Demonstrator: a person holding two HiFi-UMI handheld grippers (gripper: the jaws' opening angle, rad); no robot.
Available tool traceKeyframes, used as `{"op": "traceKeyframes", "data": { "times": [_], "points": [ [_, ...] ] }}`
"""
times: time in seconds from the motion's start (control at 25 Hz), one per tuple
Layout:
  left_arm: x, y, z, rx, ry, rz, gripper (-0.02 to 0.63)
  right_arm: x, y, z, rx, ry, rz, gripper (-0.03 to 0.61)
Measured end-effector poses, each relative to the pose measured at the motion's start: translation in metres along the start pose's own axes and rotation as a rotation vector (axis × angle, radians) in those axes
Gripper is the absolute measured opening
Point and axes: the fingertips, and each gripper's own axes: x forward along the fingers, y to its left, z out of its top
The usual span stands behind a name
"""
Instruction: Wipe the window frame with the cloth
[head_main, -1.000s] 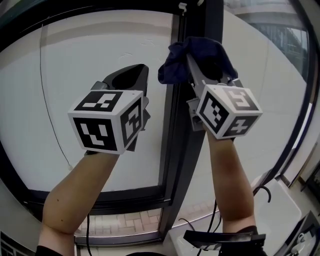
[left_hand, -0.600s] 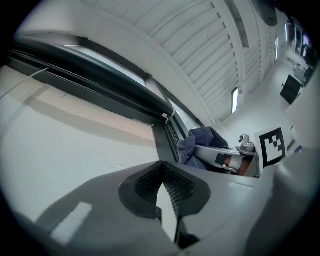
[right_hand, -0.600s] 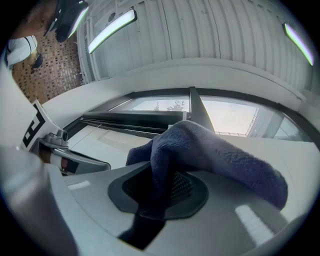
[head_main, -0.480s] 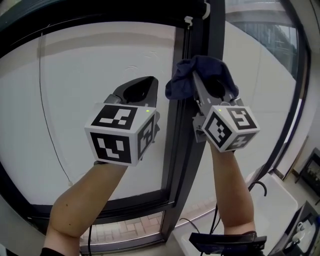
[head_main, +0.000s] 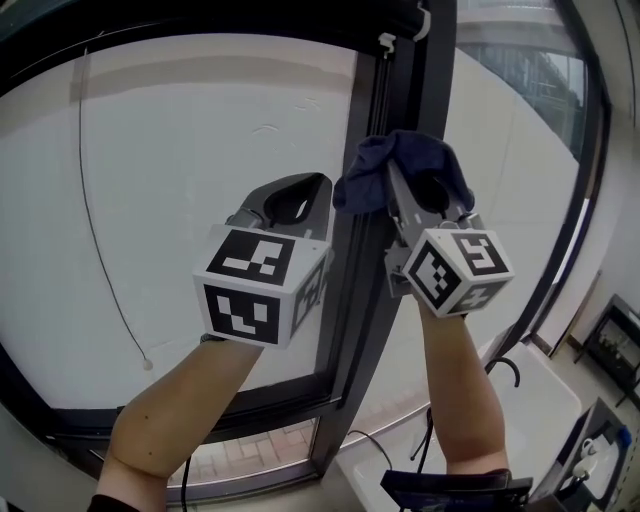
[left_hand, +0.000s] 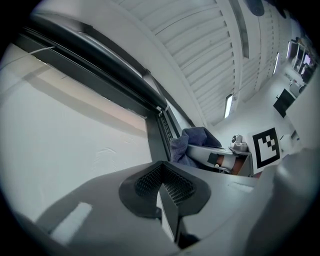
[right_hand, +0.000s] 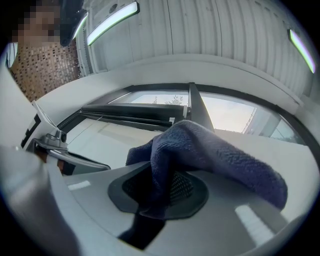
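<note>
the right gripper (head_main: 418, 190), jaws clamped on the cloth (head_main: 372, 178), has slid a little way down the frame (head_main: 352, 350) in the last second, with the cloth against the dark upright. the left gripper (head_main: 292, 198), jaws together and empty, has drifted closer to the frame. the wipe looks under way, with most of the upright still below the cloth.

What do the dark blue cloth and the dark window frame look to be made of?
The dark blue cloth: soft terry-type textile, matte; a looped, nubby pile shows on its folds in the right gripper view. The dark vertical window frame: probably painted or anodised metal, smooth with a faint sheen and crisp straight edges; rigid plastic cannot be ruled out.
</note>
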Motion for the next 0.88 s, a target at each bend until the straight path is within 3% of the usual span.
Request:
{"op": "traceKeyframes", "data": {
  "times": [0.2, 0.36, 0.56, 0.88],
  "points": [
    [-0.001, 0.0, -0.01, 0.008, 0.015, 0.05, -0.006, -0.006, 0.003, -0.008, 0.002, -0.003, 0.032, 0.067],
    [-0.006, -0.005, -0.014, 0.061, 0.026, 0.093, -0.006, -0.011, 0.004, -0.02, 0.03, 0.023, 0.068, 0.067],
    [-0.013, -0.009, -0.025, 0.04, 0.057, 0.13, -0.006, -0.021, 0.011, -0.029, 0.048, 0.038, 0.099, 0.067],
    [-0.022, -0.022, -0.031, 0.075, 0.035, 0.161, -0.006, -0.036, 0.018, -0.051, 0.054, 0.066, 0.123, 0.067]
  ]
}}
